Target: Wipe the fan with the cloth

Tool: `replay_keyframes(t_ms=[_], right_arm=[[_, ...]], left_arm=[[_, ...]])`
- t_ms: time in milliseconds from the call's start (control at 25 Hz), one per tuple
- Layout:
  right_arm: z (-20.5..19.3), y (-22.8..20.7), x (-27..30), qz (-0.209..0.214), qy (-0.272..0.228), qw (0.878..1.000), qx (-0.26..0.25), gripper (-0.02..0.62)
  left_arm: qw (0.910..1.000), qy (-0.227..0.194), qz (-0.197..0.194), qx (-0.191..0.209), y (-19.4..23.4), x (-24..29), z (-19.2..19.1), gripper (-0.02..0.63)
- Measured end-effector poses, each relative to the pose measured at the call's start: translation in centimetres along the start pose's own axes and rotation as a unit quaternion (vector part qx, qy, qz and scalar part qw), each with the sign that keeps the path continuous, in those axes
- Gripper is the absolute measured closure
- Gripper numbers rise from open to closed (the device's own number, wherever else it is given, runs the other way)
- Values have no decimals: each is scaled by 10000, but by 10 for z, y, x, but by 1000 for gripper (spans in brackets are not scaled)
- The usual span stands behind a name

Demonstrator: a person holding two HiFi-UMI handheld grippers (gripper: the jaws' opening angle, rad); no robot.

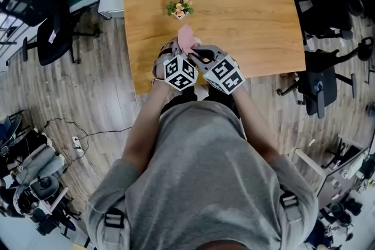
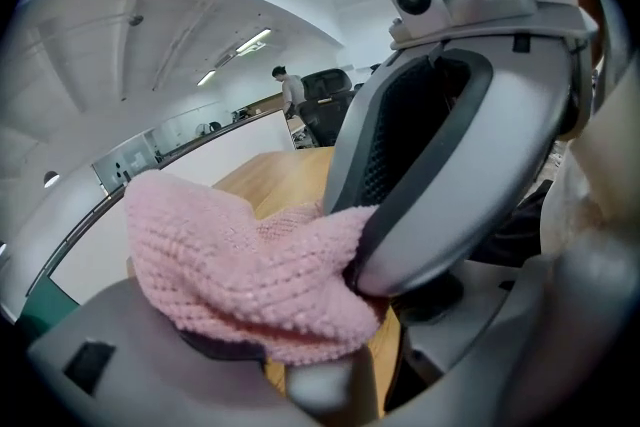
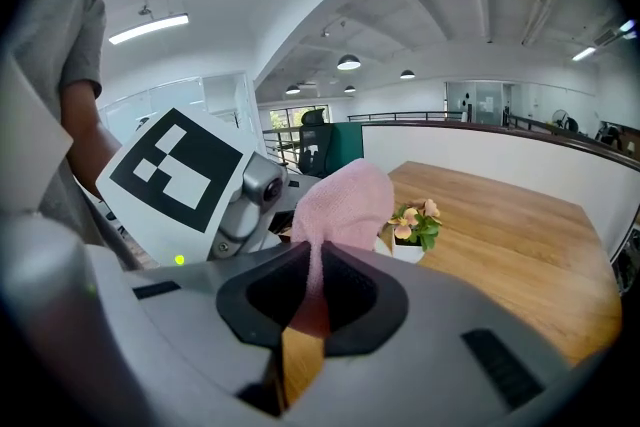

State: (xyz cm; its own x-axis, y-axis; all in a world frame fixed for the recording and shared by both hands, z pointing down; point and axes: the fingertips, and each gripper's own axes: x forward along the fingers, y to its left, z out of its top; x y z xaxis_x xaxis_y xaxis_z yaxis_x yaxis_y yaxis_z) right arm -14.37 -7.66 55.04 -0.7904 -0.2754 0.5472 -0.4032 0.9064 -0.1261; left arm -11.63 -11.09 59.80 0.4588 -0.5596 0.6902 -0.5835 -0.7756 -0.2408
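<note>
Pinching pink cloth [image 3: 345, 200] between closed jaws, right gripper [image 3: 315, 290] is holding it up over near table edge. Left gripper [image 2: 330, 365] is facing it close by, jaws standing apart, cloth's loose end draping over one jaw's pad. Wooden table [image 1: 246, 3] is carrying small flower pot [image 1: 179, 6] just beyond cloth.

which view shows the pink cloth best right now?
Left gripper view: the pink cloth fills the middle, close enough to show its knit. The right gripper view shows only a narrow fold of it, pinched by the right gripper. The head view shows just a small pink patch.
</note>
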Motion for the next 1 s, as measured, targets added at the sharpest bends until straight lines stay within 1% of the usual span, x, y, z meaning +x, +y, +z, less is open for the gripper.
replay_keyframes(t_ms=[160,240,400,520,640,840,1000], right_arm=[[-1,3,0,107,81,9998,161,558],[-1,2,-2,74,125,9999,77,558],[-2,-7,-10,-257,126,9995,-158,558],[-5,-17,-15,-517,85,9984,-191,558],[-3,-24,-15,-670,39,9975,-212,557],[9,-15,-13,-641,22,9977,-200,557],[11,-8,-8,-584,96,9978,-282,557]], left_arm=[[10000,-34,-19,55,0,-2,1,215],[10000,-35,0,52,1,-4,0,215],[10000,-24,32,10,5,-7,-3,215],[10000,-30,25,6,4,-9,-7,215],[10000,-49,6,23,2,-10,-6,215],[10000,-25,18,86,1,-11,-5,215],[9999,-2,26,135,-2,-12,-5,215]])
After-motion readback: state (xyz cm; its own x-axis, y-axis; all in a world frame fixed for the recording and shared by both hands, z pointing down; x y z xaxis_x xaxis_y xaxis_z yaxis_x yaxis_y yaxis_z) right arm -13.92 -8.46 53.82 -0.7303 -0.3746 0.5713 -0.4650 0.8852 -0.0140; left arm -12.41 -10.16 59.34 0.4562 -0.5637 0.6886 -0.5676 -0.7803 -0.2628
